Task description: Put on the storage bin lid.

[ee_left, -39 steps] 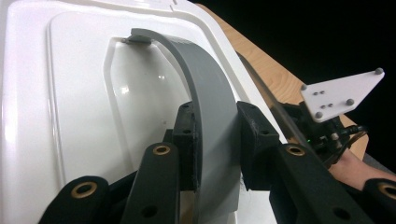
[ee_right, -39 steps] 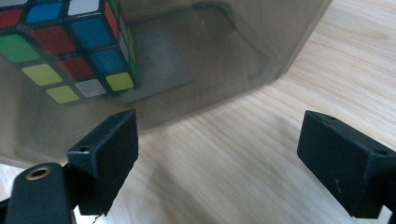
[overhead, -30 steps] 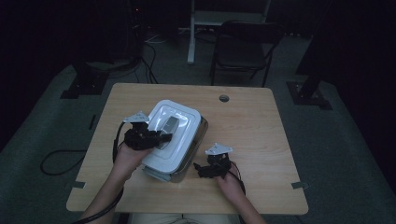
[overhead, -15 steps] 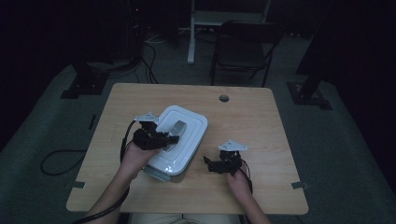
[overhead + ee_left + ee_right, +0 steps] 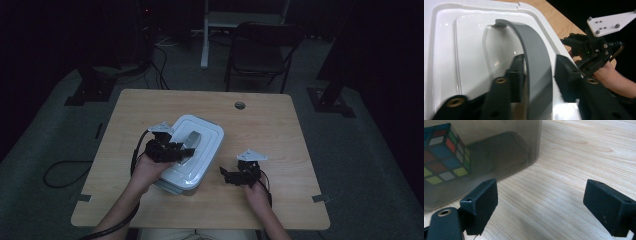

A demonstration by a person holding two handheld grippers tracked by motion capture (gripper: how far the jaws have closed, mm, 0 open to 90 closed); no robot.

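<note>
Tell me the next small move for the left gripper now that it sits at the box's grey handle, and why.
Probably back the left gripper straight off the grey handle. Its jaws have just been opening; the handle stands between them with a gap on one side. The white lid sits on the box, and the right gripper waits open on the table beside it.

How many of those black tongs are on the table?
2. The left tongs sit astride the grey handle on the white box lid; the right tongs rest open on the table beside the box.
</note>
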